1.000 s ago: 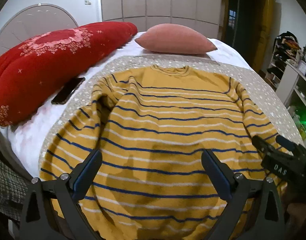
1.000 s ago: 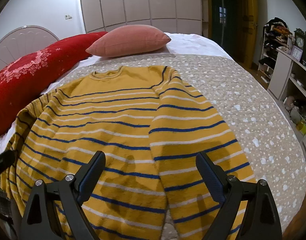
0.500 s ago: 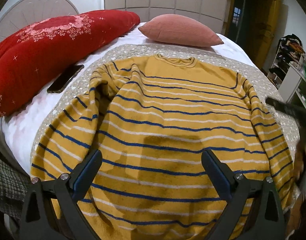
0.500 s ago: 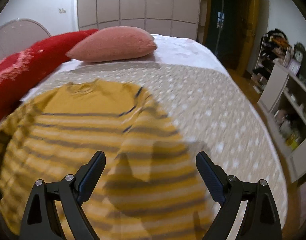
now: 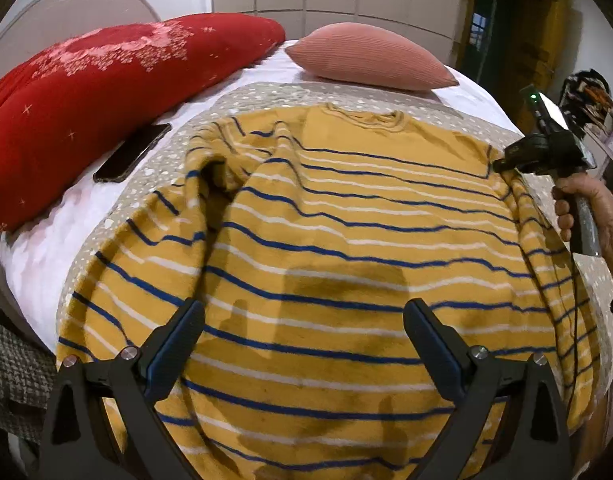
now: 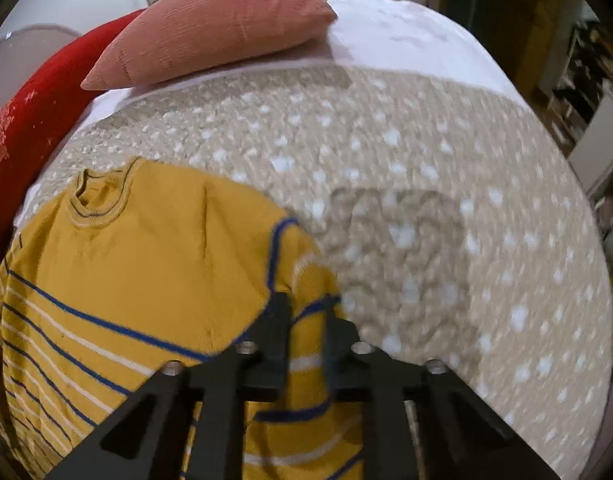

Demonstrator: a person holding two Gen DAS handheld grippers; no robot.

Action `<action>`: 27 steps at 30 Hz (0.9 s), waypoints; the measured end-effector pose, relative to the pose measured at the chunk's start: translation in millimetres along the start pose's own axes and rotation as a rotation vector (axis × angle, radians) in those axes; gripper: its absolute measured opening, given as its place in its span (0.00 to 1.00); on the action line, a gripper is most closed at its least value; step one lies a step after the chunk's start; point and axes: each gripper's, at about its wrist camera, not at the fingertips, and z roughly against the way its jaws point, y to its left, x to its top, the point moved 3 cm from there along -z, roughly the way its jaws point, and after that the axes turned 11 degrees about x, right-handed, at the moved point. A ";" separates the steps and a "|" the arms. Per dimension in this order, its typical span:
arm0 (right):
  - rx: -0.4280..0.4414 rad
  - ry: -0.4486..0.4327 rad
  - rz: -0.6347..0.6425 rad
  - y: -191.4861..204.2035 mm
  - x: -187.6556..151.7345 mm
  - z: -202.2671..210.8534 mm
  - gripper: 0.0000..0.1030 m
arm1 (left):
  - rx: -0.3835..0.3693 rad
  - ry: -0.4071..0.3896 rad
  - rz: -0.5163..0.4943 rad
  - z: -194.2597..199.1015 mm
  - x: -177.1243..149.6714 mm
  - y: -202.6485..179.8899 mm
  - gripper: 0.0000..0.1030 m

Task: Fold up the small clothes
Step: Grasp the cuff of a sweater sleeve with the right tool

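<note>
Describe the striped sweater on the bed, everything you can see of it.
The sweater is a mustard-yellow knit with thin blue and white stripes and a ribbed round collar. It lies spread flat on the speckled beige blanket, collar toward the pink pillow. One sleeve is folded in over the body, leaving a rumpled ridge. The right claw is shut on the fabric at the other shoulder; the left claw hovers open above the lower body.

Soft knit sweater [image 5: 346,240] on nubby speckled blanket [image 6: 426,184]; ribbed pillow [image 5: 370,56].
</note>
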 end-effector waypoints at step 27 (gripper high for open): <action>-0.036 -0.112 -0.178 -65.5 -226.3 154.8 0.68 | -0.040 -0.003 0.057 37.2 -20.1 19.2 0.96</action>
